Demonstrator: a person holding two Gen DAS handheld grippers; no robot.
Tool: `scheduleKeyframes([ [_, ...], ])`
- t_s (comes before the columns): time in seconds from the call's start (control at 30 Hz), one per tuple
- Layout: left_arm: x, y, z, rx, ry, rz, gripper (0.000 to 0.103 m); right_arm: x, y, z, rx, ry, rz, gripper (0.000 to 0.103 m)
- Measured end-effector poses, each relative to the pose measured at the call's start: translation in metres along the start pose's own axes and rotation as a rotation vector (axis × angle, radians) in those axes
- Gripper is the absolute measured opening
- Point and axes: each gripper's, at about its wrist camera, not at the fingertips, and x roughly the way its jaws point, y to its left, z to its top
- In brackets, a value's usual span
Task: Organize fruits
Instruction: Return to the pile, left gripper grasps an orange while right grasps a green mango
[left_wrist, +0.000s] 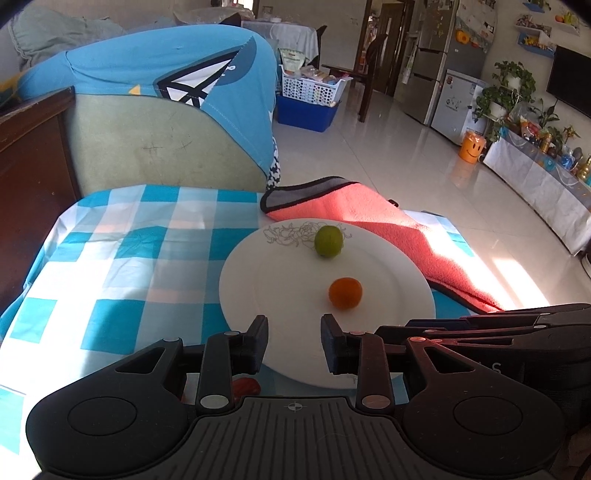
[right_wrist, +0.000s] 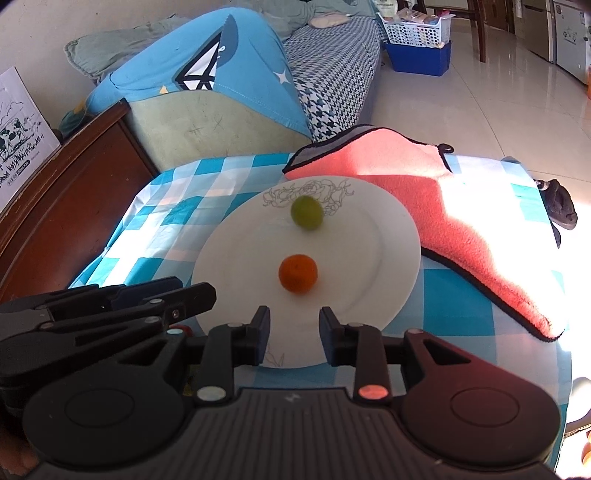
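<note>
We hover both empty grippers, left (left_wrist: 294, 341) and right (right_wrist: 294, 334), jaws narrowly apart, before the plate (right_wrist: 229, 266); next, open wider around the orange (right_wrist: 297, 273).

Checked-cloth table (right_wrist: 155, 221): white plate (right_wrist: 236, 266) just ahead of gripper, pink towel (right_wrist: 461, 214) beyond, to right.

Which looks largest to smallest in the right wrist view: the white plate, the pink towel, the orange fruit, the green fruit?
1. white plate and pink towel: similar, unsure
2. orange fruit, slightly bigger but nearer the camera
3. green fruit
</note>
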Motion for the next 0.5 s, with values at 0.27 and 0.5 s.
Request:
scheduleKeyframes([
  [0.27, -0.019, 0.009, 0.001, -0.03, -0.026, 0.018, 0.05, 0.0, 0.003, -0.002, 0.0, 0.012, 0.016, 0.033],
  [0.5, -0.034, 0.024, -0.001, -0.043, -0.027, 0.051, 0.053, -0.002, 0.009, -0.006, -0.026, 0.027, 0.045, 0.033],
])
